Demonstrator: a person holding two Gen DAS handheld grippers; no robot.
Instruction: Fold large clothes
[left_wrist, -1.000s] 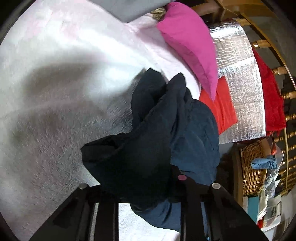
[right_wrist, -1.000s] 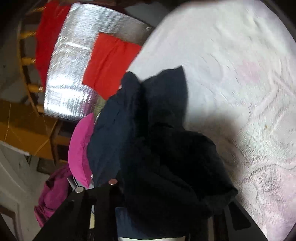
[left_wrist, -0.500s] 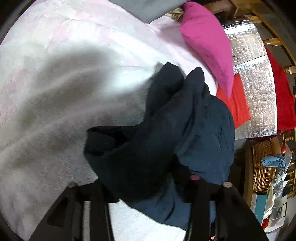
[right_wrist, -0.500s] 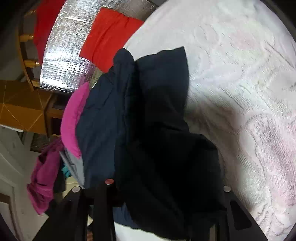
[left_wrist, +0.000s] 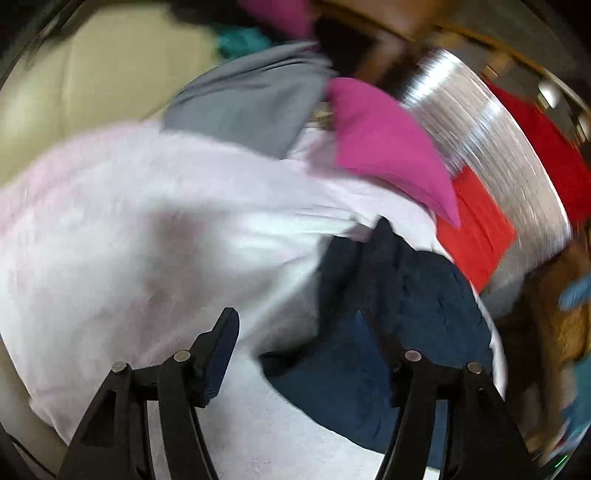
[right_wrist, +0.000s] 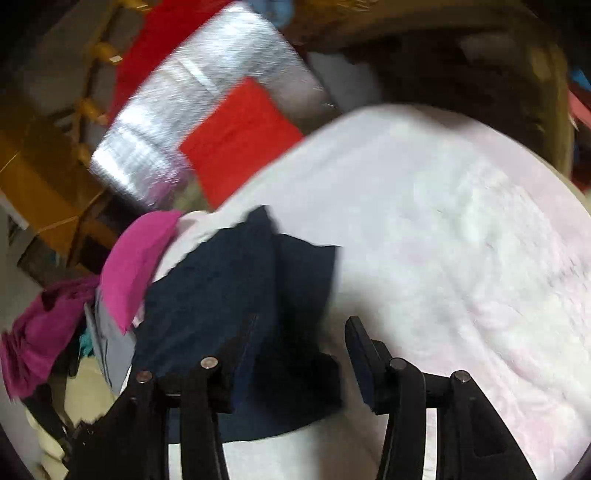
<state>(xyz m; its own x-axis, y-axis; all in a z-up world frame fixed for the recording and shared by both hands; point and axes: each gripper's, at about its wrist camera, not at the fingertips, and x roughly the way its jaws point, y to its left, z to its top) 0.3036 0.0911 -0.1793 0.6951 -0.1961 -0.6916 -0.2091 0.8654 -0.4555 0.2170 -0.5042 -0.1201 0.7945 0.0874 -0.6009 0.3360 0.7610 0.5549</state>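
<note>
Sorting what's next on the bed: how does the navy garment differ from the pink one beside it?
The navy garment is dark blue; the pink garment is bright magenta. The navy garment lies nearest the cameras, bunched in folds on the white bedspread; the pink garment sits farther back at the bedspread's edge and looks smoother. The navy garment shows more cloth than the pink garment. No gripper holds either.

The dark navy garment (left_wrist: 417, 325) lies bunched in loose, uneven folds on the white bedspread (left_wrist: 147, 229), near its edge, one pointed corner sticking up beside a pink pillow (left_wrist: 388, 147).
</note>
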